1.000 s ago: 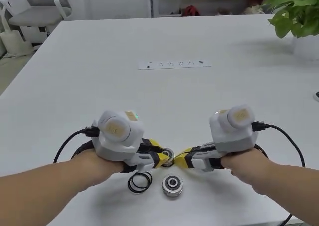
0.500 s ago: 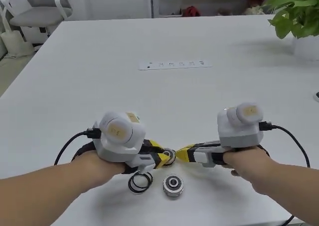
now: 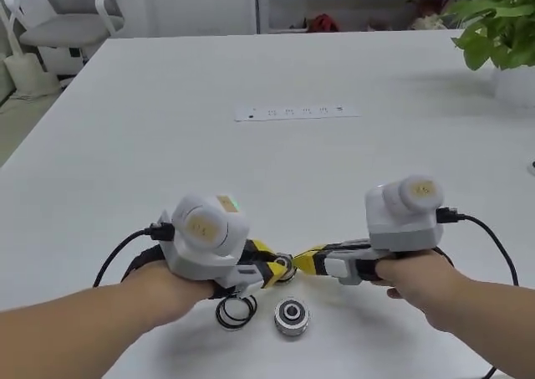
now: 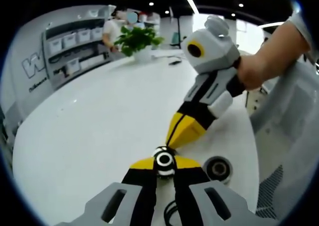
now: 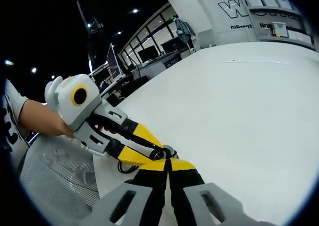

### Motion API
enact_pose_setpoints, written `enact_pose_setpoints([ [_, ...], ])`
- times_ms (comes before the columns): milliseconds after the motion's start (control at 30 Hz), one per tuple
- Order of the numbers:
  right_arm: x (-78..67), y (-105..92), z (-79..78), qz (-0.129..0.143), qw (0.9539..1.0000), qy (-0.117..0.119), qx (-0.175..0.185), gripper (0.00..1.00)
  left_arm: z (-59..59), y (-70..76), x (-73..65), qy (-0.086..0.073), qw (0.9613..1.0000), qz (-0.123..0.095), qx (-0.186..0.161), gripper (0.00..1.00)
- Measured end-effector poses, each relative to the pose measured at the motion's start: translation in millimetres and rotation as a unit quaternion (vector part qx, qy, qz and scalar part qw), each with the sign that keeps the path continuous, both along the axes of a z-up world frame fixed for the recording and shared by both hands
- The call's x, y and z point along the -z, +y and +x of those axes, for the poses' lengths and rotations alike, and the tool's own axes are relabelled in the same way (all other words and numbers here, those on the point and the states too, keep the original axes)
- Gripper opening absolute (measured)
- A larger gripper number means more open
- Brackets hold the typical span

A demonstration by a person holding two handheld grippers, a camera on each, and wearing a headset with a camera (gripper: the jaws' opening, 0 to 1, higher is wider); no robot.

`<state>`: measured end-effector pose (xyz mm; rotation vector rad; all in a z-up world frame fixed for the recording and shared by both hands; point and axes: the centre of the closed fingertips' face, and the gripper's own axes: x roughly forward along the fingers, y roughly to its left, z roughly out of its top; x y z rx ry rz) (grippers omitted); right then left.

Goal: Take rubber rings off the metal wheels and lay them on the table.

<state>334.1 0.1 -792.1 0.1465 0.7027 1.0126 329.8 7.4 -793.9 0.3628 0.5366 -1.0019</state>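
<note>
My left gripper (image 3: pixel 274 270) is shut on a small metal wheel (image 3: pixel 284 266) with a black rubber ring around it, held just above the table. In the left gripper view the wheel (image 4: pixel 164 160) sits between the yellow tips. My right gripper (image 3: pixel 299 262) comes in from the right, shut, its tips pinched on the rubber ring at the wheel's rim (image 5: pixel 162 153). A second metal wheel (image 3: pixel 291 315) lies on the table below them. Two loose black rubber rings (image 3: pixel 234 309) lie to its left.
The white table (image 3: pixel 276 170) stretches ahead with a white power strip (image 3: pixel 297 111) at its middle. A potted plant (image 3: pixel 501 28) stands at the far right corner. A white chair (image 3: pixel 63 23) is beyond the far left edge. Black cables trail from both grippers.
My right gripper has drawn back a little to the right while its tips stay at the wheel. The left gripper keeps the wheel in about the same place.
</note>
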Motion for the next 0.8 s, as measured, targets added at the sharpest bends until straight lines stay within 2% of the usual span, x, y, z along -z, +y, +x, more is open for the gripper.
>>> enact_pose_setpoints([
  [267,-1.4,3.4,-2.6,-0.007,0.9998,-0.011,-0.017,0.0,0.3,-0.2,0.4,-0.002,1.0,0.002,0.001,0.12],
  [467,-3.3,5.4,-3.7,-0.002,0.9997,-0.01,-0.021,0.0,0.1,-0.3,0.6,-0.004,1.0,0.002,0.0,0.12],
  [633,-7.1,12.1,-7.9,0.01,0.9994,-0.011,-0.033,0.0,-0.5,-0.6,0.5,-0.003,1.0,0.001,-0.005,0.12],
  [700,-12.2,15.6,-9.6,0.024,0.9989,-0.012,-0.038,0.0,-0.6,-0.6,0.6,-0.002,1.0,0.0,-0.007,0.12],
  [800,-13.1,15.4,-9.8,0.024,0.9989,-0.016,-0.037,0.0,-0.7,-0.5,0.6,-0.002,1.0,-0.002,-0.008,0.12],
])
